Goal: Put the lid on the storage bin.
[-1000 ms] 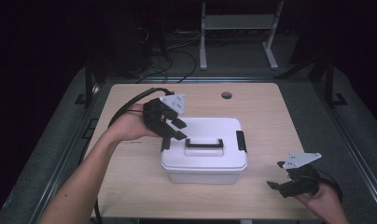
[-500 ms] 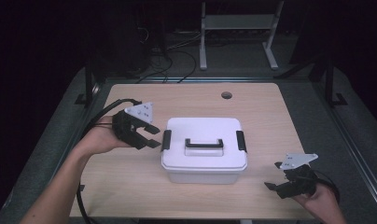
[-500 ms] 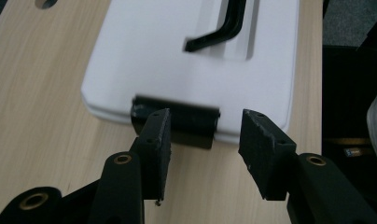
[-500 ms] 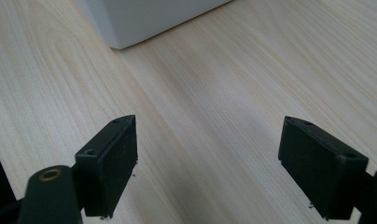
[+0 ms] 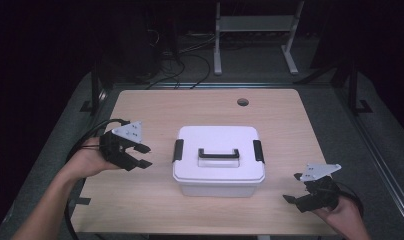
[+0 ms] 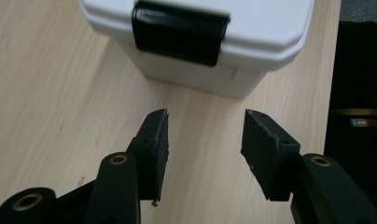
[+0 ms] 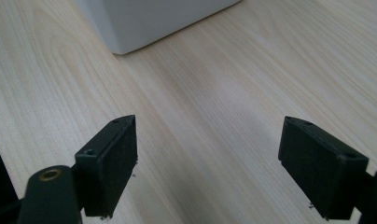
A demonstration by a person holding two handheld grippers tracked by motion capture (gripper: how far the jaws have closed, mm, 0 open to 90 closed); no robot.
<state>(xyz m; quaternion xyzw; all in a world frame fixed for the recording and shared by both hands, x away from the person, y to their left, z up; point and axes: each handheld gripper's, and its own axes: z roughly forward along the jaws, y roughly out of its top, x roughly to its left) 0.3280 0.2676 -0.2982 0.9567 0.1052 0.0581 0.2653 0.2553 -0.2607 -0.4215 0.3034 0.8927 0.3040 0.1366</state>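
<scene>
A white lidded box (image 5: 218, 161) with a black top handle (image 5: 218, 153) and a black latch on each short side sits in the middle of the wooden table (image 5: 155, 107). My left gripper (image 5: 142, 156) hangs to the left of it, apart from the box, pointing at the left latch (image 5: 178, 150). Its jaws have just been opening and stand open with nothing between them. In the left gripper view that latch (image 6: 179, 31) lies ahead of the gripper (image 6: 205, 128). My right gripper (image 5: 291, 195) rests open near the table's front right corner, and the box's corner (image 7: 144, 23) lies ahead of the gripper (image 7: 207, 133).
A round hole (image 5: 242, 102) is cut in the table near its far edge. A white metal stand (image 5: 252, 25) and cables lie on the dark floor behind. Bare wood surrounds the box on all sides.
My left gripper has drawn away from the box's left side, moving left and lower towards the table's left edge, and its jaws stand wider. The right gripper has stayed put.
</scene>
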